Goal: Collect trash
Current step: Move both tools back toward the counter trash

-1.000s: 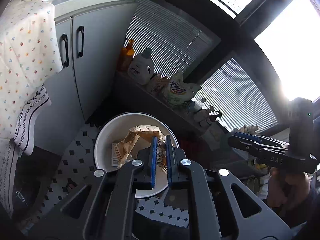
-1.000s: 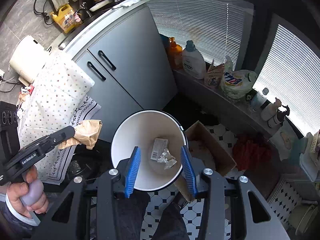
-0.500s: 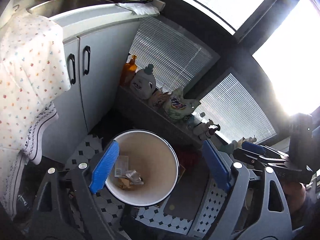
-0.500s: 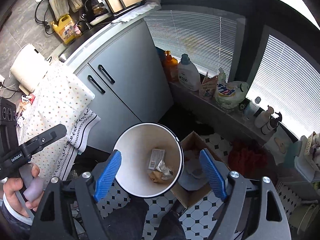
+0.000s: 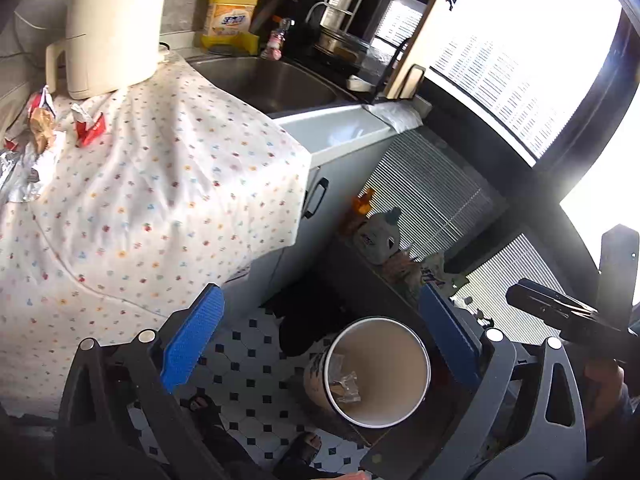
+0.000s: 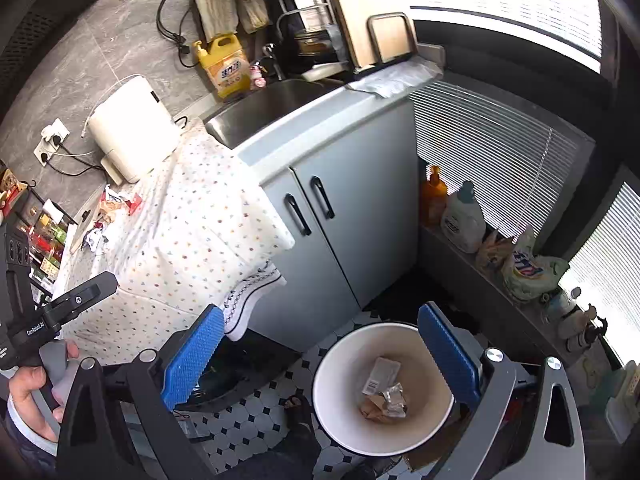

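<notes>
Your left gripper and right gripper both hang with fingers spread wide, nothing held. White bin on the tiled floor holds crumpled trash; more wrappers lie on the dotted cloth beside the sink.

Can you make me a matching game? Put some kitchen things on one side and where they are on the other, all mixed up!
Things:
1. white bin
2. yellow detergent jug
3. red wrapper
4. orange bottle

Places:
A. on the spotted tablecloth
B. on the ledge under the blinds
C. on the tiled floor
D. beside the sink

Pairs: 1-C, 2-D, 3-A, 4-B
</notes>
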`<state>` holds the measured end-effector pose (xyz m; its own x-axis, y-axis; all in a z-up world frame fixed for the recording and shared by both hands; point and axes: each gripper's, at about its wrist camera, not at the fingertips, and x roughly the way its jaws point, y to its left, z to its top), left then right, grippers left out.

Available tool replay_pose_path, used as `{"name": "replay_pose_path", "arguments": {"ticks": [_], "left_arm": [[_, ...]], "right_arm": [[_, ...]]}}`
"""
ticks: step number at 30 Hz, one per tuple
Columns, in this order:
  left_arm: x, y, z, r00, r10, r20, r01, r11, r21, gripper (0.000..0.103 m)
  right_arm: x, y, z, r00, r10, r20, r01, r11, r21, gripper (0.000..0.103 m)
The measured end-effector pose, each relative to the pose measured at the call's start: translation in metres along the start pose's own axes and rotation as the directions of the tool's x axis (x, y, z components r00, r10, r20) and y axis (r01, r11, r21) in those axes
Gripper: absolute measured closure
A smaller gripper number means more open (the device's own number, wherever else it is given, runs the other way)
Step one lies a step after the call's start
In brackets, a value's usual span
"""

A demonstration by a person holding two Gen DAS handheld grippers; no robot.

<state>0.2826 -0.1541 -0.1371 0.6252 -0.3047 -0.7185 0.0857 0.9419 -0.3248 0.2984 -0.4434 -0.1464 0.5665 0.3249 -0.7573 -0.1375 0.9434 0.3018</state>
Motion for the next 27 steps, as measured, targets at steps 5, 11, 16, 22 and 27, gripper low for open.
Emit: {"name": "replay_pose_path", "arguments": {"ticks": [5, 11, 16, 22, 27], "left_arm": [[-0.025, 0.045, 0.019, 0.998, 0.046, 0.048, -0.043, 0.998, -0.047, 0.006], [-0.049, 0.099, 0.037, 0.991, 0.094, 0.095, -0.086, 0.992, -0.090, 0.006], [-0.066, 0.150, 0.050, 0.984, 0.129, 0.124, -0.111, 0.984, -0.136, 0.006], [-0.078, 0.209, 0.061, 0.976, 0.154, 0.154, -0.125, 0.975, -0.181, 0.006], [-0.084, 0.260, 0.068, 0.968, 0.179, 0.176, -0.142, 0.969, -0.203, 0.006]], "right_arm": [[0.012, 0.050, 0.024, 0.999, 0.045, 0.015, -0.044, 0.998, -0.054, 0.008], [0.032, 0.104, 0.047, 0.996, 0.085, 0.013, -0.084, 0.991, -0.100, 0.008], [0.051, 0.150, 0.060, 0.994, 0.108, 0.005, -0.106, 0.985, -0.136, 0.008], [0.080, 0.201, 0.074, 0.991, 0.131, -0.005, -0.130, 0.977, -0.168, 0.008], [0.107, 0.246, 0.081, 0.990, 0.144, -0.010, -0.143, 0.970, -0.195, 0.008]]}}
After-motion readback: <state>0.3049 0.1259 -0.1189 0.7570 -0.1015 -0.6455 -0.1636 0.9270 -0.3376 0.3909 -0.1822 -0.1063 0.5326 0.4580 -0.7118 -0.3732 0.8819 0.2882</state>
